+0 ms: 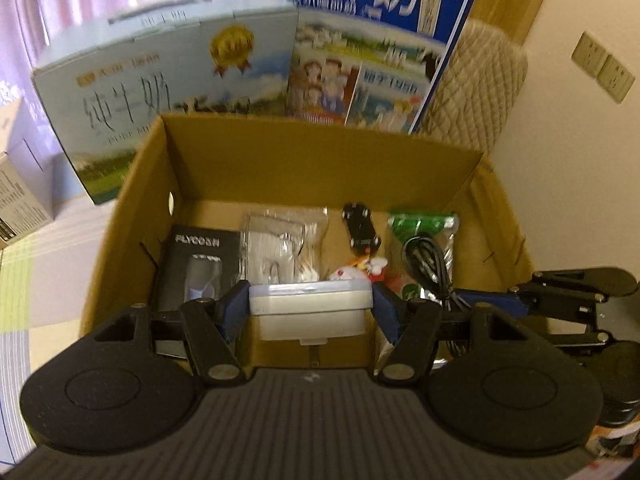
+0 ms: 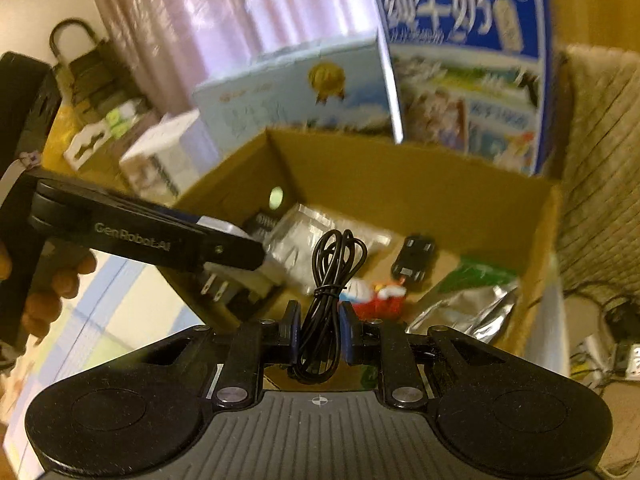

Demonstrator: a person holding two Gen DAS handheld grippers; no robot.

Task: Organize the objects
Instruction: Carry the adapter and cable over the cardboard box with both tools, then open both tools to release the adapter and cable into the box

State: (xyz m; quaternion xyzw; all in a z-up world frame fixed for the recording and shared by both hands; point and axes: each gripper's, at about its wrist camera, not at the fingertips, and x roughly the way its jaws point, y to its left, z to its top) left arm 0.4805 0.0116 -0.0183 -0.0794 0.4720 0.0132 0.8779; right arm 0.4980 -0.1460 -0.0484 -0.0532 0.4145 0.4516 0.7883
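My left gripper (image 1: 310, 310) is shut on a white plug adapter (image 1: 310, 312) and holds it over the near part of an open cardboard box (image 1: 320, 160). My right gripper (image 2: 320, 332) is shut on a coiled black cable (image 2: 332, 280) over the same box (image 2: 400, 176); the cable also shows in the left wrist view (image 1: 426, 260). In the box lie a black shaver box (image 1: 196, 264), a clear bag (image 1: 284, 240), a black toy car (image 1: 360, 228), a red and white toy (image 2: 380, 296) and a green and silver foil pack (image 2: 472, 296).
Two milk cartons stand behind the box, a pale blue one (image 1: 160, 80) and a dark blue one (image 1: 372, 40). A quilted cushion (image 1: 476, 88) is at the right. Small white boxes (image 2: 160, 160) and a padlock (image 2: 76, 60) are at the left.
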